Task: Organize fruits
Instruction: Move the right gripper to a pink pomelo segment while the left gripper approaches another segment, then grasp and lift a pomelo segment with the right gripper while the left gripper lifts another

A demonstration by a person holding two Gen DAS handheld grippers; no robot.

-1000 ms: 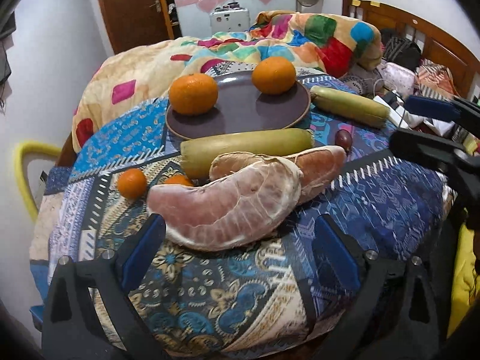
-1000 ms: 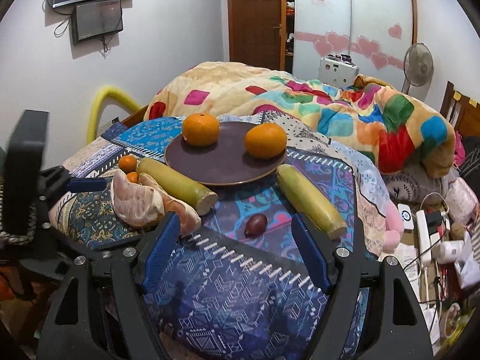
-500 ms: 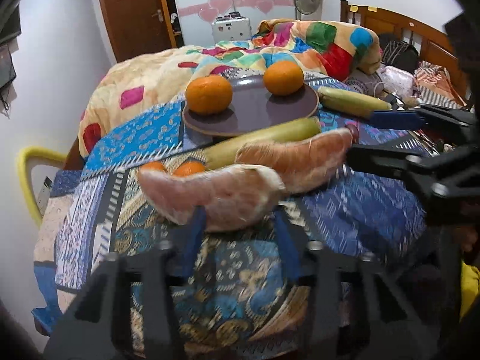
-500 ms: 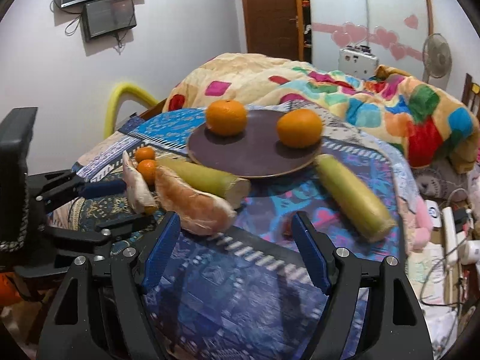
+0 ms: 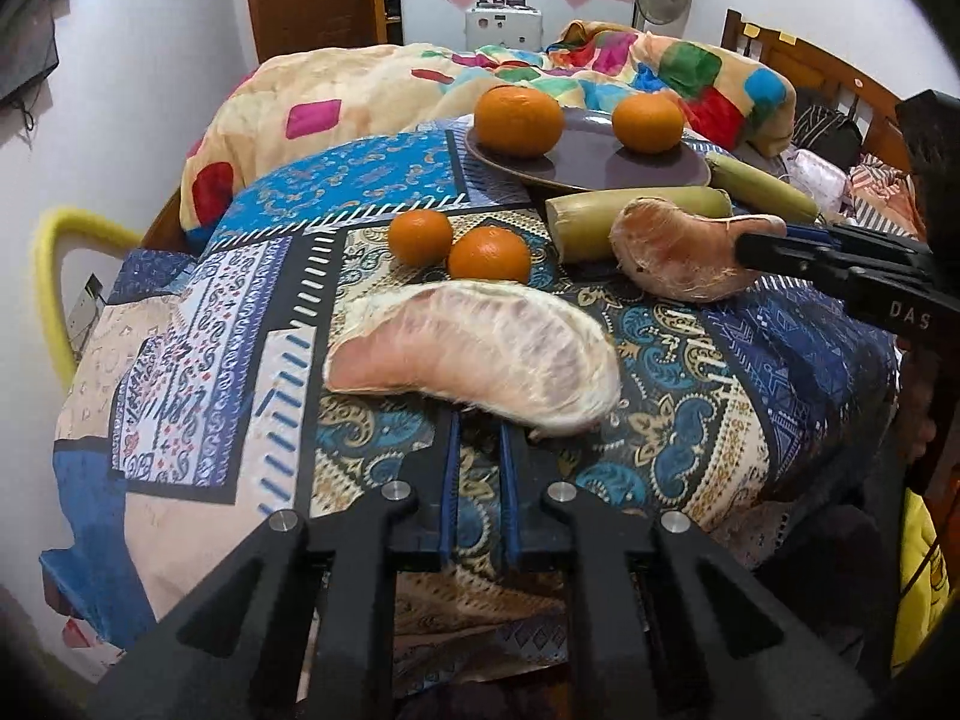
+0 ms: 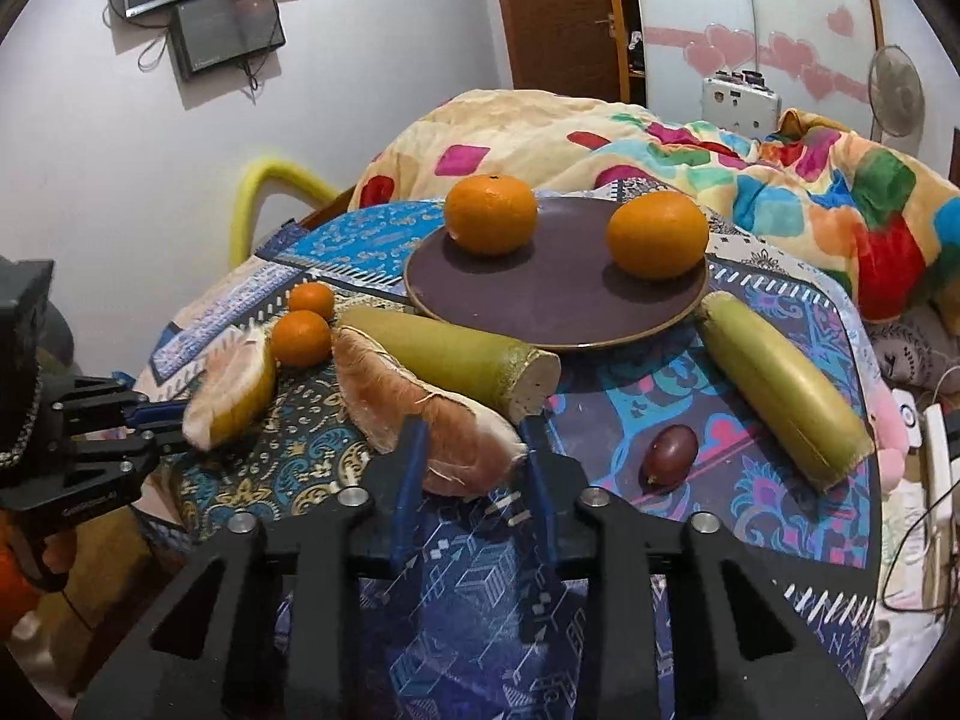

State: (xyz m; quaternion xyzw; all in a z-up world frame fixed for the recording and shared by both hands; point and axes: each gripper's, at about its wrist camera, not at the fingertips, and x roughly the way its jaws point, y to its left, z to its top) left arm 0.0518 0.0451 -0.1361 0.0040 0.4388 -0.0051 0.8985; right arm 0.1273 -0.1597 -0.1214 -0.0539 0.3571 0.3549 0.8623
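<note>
The left gripper (image 5: pixel 480 432) is clenched on the near rim of one pomelo segment (image 5: pixel 474 360), which sits towards the front edge of the patterned bedspread (image 5: pixel 678 372); the right gripper (image 6: pixel 474 450) grips the end of the second pomelo segment (image 6: pixel 420 408), which leans against a green sugarcane piece (image 6: pixel 456 354). To do this well, each should squeeze only lightly, since the flesh looks soft; lift straight up, clear the two small tangerines (image 5: pixel 489 252), then set both segments on the bare middle of the dark plate (image 6: pixel 558 300), between its two oranges (image 6: pixel 491 213).
</note>
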